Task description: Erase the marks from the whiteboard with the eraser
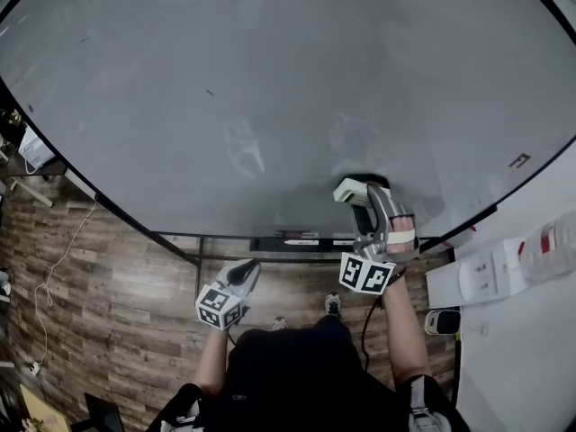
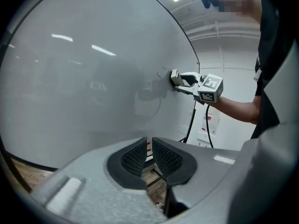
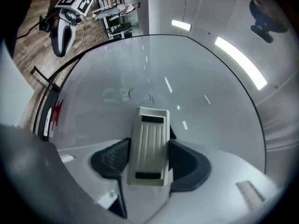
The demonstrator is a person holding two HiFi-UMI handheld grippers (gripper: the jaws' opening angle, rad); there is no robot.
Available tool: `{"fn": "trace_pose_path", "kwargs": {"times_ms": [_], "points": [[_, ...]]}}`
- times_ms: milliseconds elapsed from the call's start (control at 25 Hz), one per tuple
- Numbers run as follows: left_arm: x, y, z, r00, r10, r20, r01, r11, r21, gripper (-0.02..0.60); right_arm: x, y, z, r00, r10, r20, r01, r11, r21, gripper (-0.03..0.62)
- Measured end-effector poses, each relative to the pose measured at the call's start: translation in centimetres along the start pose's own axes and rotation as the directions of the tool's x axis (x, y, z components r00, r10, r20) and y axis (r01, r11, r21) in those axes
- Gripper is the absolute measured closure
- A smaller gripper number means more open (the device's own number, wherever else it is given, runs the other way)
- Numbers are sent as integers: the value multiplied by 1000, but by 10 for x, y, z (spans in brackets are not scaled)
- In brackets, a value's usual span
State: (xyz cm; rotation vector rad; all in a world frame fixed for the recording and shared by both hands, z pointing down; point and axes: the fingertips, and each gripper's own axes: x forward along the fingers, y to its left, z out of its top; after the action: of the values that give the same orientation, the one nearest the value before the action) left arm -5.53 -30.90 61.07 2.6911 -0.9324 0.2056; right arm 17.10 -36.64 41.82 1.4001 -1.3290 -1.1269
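Low and left of centre in the head view, the left gripper [image 1: 249,270] hangs below the single whiteboard [image 1: 270,70], its fingers [image 2: 133,155] drawn together on nothing. Further right, the right gripper [image 1: 358,196] has its fingers clamped on the one eraser [image 1: 349,190], held against the board's lower right. Two faint curved marks [image 3: 130,93] sit just above it.

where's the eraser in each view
Head view: eraser right of centre, low against the whiteboard.
Left gripper view: eraser right of centre, at the board's edge.
Right gripper view: eraser lower centre, clamped between the jaws.
Shared landmark: the whiteboard.
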Motion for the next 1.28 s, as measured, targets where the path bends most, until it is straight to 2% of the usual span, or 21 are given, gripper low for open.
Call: {"fn": "trace_pose_path", "kwargs": {"times_ms": [120,280,480,640,1000,1160,1280], "points": [[16,-11,2,999,-45,-7,45,999,10,537,-2,-3,-24,999,2,-48,-2,1000,0,338],[20,-15,0,998,-55,-13,55,998,16,537,0,-5,-18,999,1,-39,-1,1000,3,339],[3,-6,-9,1000,-1,-11,1,1000,-9,537,6,-2,16,999,-3,44,1,1000,31,339],[-37,21,-14,998,70,-4,-70,996,-47,537,12,5,71,993,-2,121,0,1000,15,339],[-72,27,-29,979,201,9,-200,975,-97,536,18,27,136,953,41,299,-31,999,-37,339],[-78,31,-29,978,210,2,-209,973,-96,537,18,26,140,948,44,314,-39,999,-22,338],[-72,28,-28,982,190,-4,-190,978,-82,537,14,22,126,955,38,293,-38,999,-8,339]]}}
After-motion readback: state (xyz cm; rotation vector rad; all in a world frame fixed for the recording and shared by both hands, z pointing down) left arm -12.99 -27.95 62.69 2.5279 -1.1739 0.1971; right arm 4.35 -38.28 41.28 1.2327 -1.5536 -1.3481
